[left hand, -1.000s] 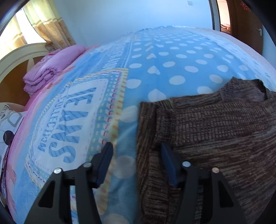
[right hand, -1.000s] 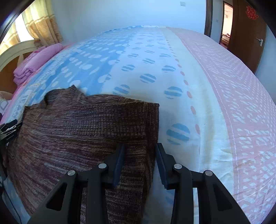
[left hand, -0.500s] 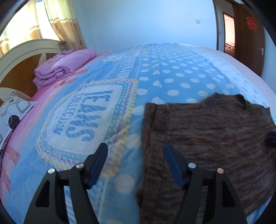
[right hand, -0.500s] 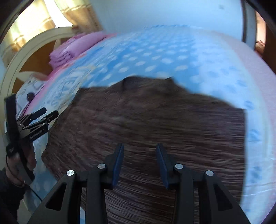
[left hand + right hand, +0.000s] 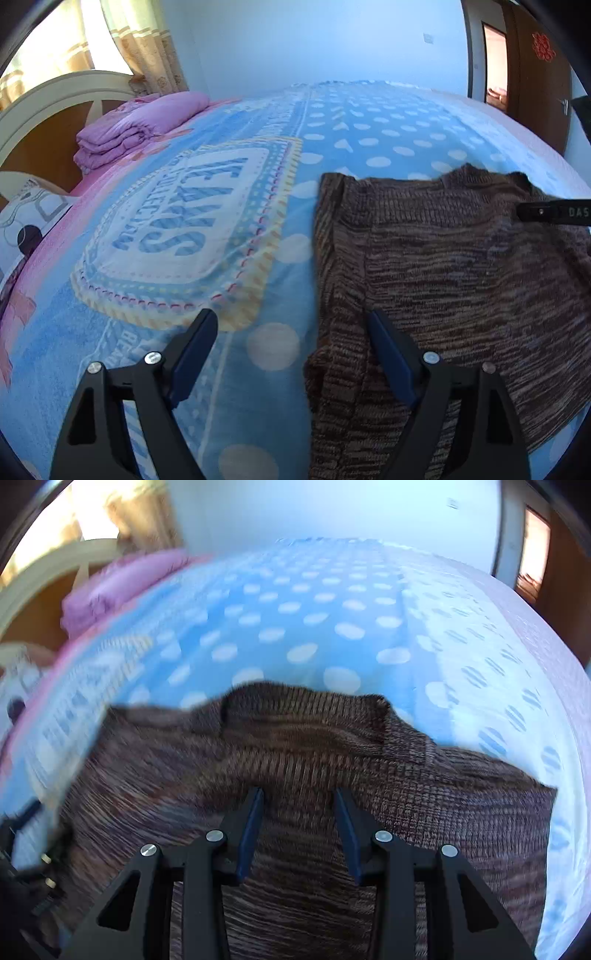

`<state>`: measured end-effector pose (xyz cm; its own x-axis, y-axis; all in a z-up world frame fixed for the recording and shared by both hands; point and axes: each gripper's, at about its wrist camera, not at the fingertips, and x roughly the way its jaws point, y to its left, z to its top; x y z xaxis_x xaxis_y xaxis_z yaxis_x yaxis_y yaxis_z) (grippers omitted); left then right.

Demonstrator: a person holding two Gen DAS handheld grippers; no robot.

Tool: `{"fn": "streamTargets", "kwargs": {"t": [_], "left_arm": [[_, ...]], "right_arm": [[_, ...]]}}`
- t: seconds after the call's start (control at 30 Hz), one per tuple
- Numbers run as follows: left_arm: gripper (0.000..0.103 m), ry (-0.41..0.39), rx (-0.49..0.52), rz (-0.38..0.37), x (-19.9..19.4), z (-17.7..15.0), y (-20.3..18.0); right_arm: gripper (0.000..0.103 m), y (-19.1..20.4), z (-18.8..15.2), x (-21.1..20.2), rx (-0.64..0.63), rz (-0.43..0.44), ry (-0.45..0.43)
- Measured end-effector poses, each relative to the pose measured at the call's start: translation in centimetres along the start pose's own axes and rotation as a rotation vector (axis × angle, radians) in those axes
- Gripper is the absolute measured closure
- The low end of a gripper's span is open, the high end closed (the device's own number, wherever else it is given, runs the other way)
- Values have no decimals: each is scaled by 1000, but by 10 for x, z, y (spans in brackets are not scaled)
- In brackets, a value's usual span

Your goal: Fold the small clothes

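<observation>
Left wrist view shows your left tool spread wide and holding nothing, with one finger over the blue bedspread and the other over the left side of the brown knit top. The top lies flat on the bed, close to the near edge, already folded in at its left side. Your right tool is spread too, hanging over the middle of the top (that view is blurry at its sides). Watch out: if you pinch too deep, you may grab the bedspread along with the knit and pull both up. If you grab only one layer, the folded side may flop open. The knit is stretchy, so a hard tug could make the fold crooked.
</observation>
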<state>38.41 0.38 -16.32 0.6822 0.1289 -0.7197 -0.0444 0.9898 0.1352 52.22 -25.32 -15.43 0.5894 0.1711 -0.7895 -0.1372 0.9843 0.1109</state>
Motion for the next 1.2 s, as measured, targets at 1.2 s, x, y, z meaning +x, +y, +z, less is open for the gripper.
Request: {"fn": "streamTargets", "kwargs": {"t": [1.2], "left_arm": [[5,22,-156,-67,-18,-18,68]], "right_arm": [[42,127,-91,-52,-369,9,-89]]}}
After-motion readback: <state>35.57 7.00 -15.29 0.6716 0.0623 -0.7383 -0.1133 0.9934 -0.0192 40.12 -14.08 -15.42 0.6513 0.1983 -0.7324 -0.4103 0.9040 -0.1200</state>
